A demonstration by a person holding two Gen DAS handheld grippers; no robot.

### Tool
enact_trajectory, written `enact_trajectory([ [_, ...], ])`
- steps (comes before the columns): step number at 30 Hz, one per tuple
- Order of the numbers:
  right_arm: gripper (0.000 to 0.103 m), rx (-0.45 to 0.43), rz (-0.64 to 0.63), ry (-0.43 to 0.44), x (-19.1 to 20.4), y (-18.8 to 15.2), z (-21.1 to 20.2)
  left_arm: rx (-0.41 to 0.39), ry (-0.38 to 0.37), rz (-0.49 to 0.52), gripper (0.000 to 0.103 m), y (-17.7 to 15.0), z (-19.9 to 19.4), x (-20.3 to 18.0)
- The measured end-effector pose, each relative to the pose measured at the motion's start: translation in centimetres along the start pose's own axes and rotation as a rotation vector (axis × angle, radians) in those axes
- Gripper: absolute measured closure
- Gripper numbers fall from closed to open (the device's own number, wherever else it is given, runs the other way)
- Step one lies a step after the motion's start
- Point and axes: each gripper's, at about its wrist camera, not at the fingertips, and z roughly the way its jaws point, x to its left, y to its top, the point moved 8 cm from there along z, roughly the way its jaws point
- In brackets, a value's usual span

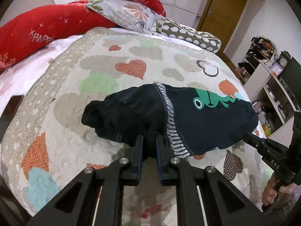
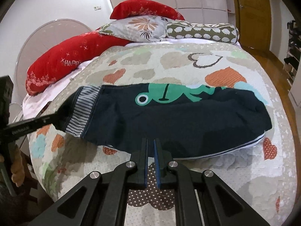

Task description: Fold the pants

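Note:
Small navy pants (image 1: pixel 207 124) with a green frog print and a striped band lie flat on the heart-patterned blanket (image 1: pixel 131 66). My left gripper (image 1: pixel 150 137) is shut on dark fabric at the near edge, beside the striped band (image 1: pixel 173 131). In the right wrist view the pants (image 2: pixel 169 120) stretch across the bed, and my right gripper (image 2: pixel 150 140) is shut on their near hem. The left gripper (image 2: pixel 63 113) shows there at the striped end. The right gripper (image 1: pixel 247 136) appears in the left wrist view at the pants' other end.
Red pillows (image 1: pixel 37 30), a floral pillow (image 1: pixel 129 11) and a dotted bolster (image 1: pixel 188 33) line the bed's far end. Shelves (image 1: pixel 267 71) stand at the right, a wooden door (image 1: pixel 223 13) beyond. A hand (image 1: pixel 272 190) holds the right gripper's handle.

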Motion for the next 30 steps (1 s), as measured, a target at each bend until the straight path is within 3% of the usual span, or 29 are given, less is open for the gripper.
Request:
enact_trajectory([
  [5, 0.091, 0.005, -0.019, 0.063, 1.0, -0.3, 0.2, -0.009, -0.027, -0.055, 0.091, 0.3, 0.0, 0.4],
  [6, 0.076, 0.006, -0.030, 0.077, 1.4, -0.5, 0.4, -0.014, -0.031, -0.061, 0.091, 0.5, -0.2, 0.5],
  [7, 0.052, 0.005, -0.048, 0.089, 2.1, -0.7, 0.5, -0.023, -0.038, -0.066, 0.091, 0.8, -0.5, 0.4],
  [9, 0.036, -0.018, -0.098, 0.098, 3.6, -1.2, 0.4, -0.039, -0.047, -0.075, 0.091, 1.4, -1.2, 0.4],
  [14, 0.036, -0.035, -0.212, 0.085, 7.0, -1.4, 1.6, -0.068, -0.103, -0.108, 0.091, 2.9, -3.0, 0.1],
  [21, 0.036, -0.028, -0.257, 0.041, 8.6, -0.3, 4.7, -0.072, -0.127, -0.111, 0.091, 3.6, -3.8, -0.4],
  [23, 0.038, -0.024, -0.261, -0.032, 7.8, -0.2, 5.6, -0.076, -0.127, -0.110, 0.091, 3.8, -3.8, -0.3],
  [24, 0.053, -0.025, -0.252, -0.055, 7.2, -0.1, 5.8, -0.080, -0.120, -0.108, 0.091, 3.9, -3.8, -0.3],
  [25, 0.084, -0.020, -0.237, -0.071, 6.4, 0.0, 5.9, -0.080, -0.119, -0.107, 0.091, 3.9, -3.8, -0.2],
  [26, 0.096, 0.006, -0.208, -0.078, 5.5, -0.1, 6.1, -0.078, -0.126, -0.109, 0.091, 3.8, -3.7, -0.2],
  [28, 0.099, 0.008, -0.147, -0.057, 4.1, 0.0, 5.7, -0.076, -0.127, -0.112, 0.093, 3.8, -3.4, -0.2],
  [29, 0.099, -0.007, -0.123, -0.060, 3.3, 0.4, 5.1, -0.080, -0.123, -0.112, 0.103, 3.9, -3.3, -0.2],
  [30, 0.099, -0.020, -0.109, -0.060, 2.8, 0.8, 4.6, -0.082, -0.117, -0.109, 0.103, 4.1, -3.1, -0.3],
])
